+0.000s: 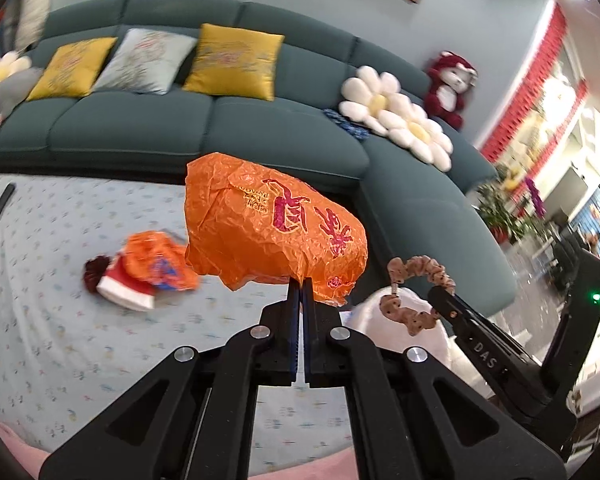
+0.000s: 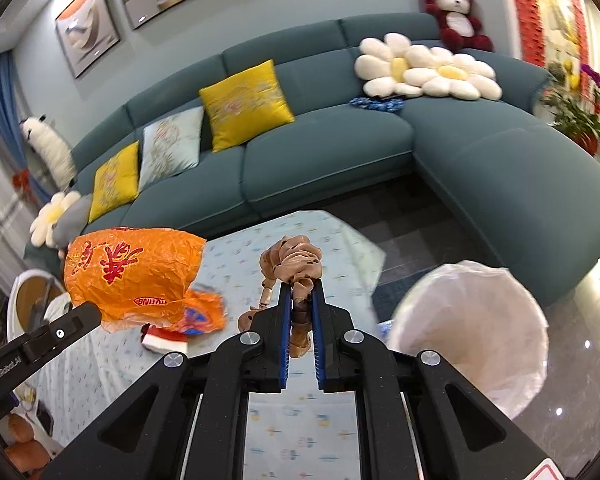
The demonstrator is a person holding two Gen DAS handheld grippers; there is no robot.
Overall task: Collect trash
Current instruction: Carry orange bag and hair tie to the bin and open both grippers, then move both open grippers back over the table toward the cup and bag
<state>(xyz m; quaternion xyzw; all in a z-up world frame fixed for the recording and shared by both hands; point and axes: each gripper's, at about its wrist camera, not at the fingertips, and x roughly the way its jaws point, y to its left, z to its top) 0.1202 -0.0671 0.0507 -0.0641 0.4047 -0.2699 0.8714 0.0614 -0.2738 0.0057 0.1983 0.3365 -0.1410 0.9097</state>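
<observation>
Gripping a crumpled orange plastic bag [image 1: 276, 228] by its lower edge, the left gripper [image 1: 300, 286] has its blue-padded jaws nearly together, with only the thin film between them. The bag hangs clear above the table, puffed out, with red characters printed on it. The right wrist view shows the same bag [image 2: 134, 276] held up at the left, above the cloth.

The right gripper [image 2: 300, 294] has its jaws narrowed on a tan spotted scrunchie [image 2: 296, 264], which bunches above and below the pads. From the left wrist view the scrunchie [image 1: 420, 292] forms a loop at the tip of the right gripper [image 1: 440, 296], held in front of the bin.

A white-lined trash bin [image 2: 476, 332] stands on the glossy floor just right of the right gripper, off the table's corner. Its mouth is open; the visible interior shows only white liner, and its bottom cannot be made out.

On the table's pale patterned cloth [image 1: 60, 300] lie a second orange wrapper [image 1: 160, 264], overlapping a red-and-white package [image 1: 126, 292], and a dark red scrunchie-like item [image 1: 94, 272] touching that package. A dark remote [image 1: 0, 208] lies well apart at the far left.

A teal sofa [image 2: 340, 160] stands beyond the table.
</observation>
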